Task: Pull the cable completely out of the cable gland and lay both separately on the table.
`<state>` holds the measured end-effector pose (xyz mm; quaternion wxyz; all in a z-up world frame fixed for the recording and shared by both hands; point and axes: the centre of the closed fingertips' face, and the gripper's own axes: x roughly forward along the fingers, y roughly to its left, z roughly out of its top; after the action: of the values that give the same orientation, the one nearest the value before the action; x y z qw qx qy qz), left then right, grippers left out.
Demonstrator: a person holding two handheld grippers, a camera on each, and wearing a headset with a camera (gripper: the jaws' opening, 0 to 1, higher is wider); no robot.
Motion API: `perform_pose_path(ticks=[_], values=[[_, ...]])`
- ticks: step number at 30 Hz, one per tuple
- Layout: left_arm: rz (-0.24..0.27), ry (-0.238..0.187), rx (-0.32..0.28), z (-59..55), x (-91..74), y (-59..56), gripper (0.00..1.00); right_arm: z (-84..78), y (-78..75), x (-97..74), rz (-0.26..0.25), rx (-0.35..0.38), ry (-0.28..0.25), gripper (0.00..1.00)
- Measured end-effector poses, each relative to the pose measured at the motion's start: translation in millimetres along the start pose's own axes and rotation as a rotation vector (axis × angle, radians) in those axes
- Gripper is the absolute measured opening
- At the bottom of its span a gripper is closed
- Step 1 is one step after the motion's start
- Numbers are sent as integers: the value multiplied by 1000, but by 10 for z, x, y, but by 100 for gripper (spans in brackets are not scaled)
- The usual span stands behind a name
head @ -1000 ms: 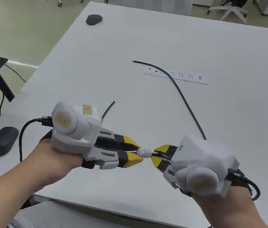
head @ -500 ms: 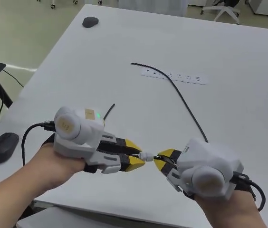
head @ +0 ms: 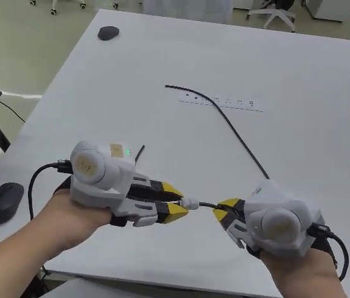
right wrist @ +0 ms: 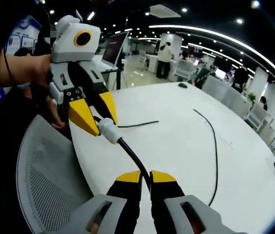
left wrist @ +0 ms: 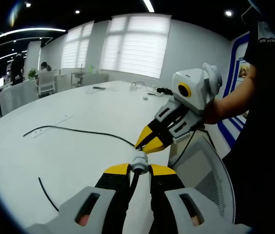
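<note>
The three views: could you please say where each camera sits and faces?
Head view: headset, facing down at the table; left gripper, right gripper and hands show.
Left gripper view: on that gripper, facing along its jaws past the cable gland to the right gripper.
Right gripper view: on that gripper, facing along the cable to the left gripper.
Shared by all: cable gland and cable.

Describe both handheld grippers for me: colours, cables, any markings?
Both the left gripper and right gripper have rounded white housings, black jaws with yellow tips, and a black cord at the rear. The left one carries a green light and a tan sticker.
</note>
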<state>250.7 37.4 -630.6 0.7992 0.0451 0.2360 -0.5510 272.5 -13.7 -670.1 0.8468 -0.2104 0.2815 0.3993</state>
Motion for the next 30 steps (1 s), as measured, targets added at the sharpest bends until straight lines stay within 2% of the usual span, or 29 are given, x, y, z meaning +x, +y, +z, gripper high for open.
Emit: perform_pose_path(ticks=[2,4,11,14,16,20,21,23,30], values=[[-1,-2,0,-12,-2,5,15,-69,-23,7,-11,56,12,1],[-4,-12,2,-3,-2,3,15,-107,-66,4,-26,82,10,1],[-15,-29,-3,-21,-17,-2,15,-340,-167,24,-80,202,49,0],[-15,-26,5,-39,-28,-11,15,-463,-193,44,-97,293,74,0],[-9,-22,3,-65,-33,4,15,-543,-183,74,-95,361,92,0],[8,-22,6,-76,-30,28,15,-616,-162,100,-95,395,111,0],[11,-23,6,-73,-28,35,15,-647,-146,110,-90,426,122,0],[8,-22,-1,-71,-13,47,15,-669,-157,129,-92,487,111,0],[16,5,15,-102,-11,95,15,-676,-125,119,-90,428,117,1]])
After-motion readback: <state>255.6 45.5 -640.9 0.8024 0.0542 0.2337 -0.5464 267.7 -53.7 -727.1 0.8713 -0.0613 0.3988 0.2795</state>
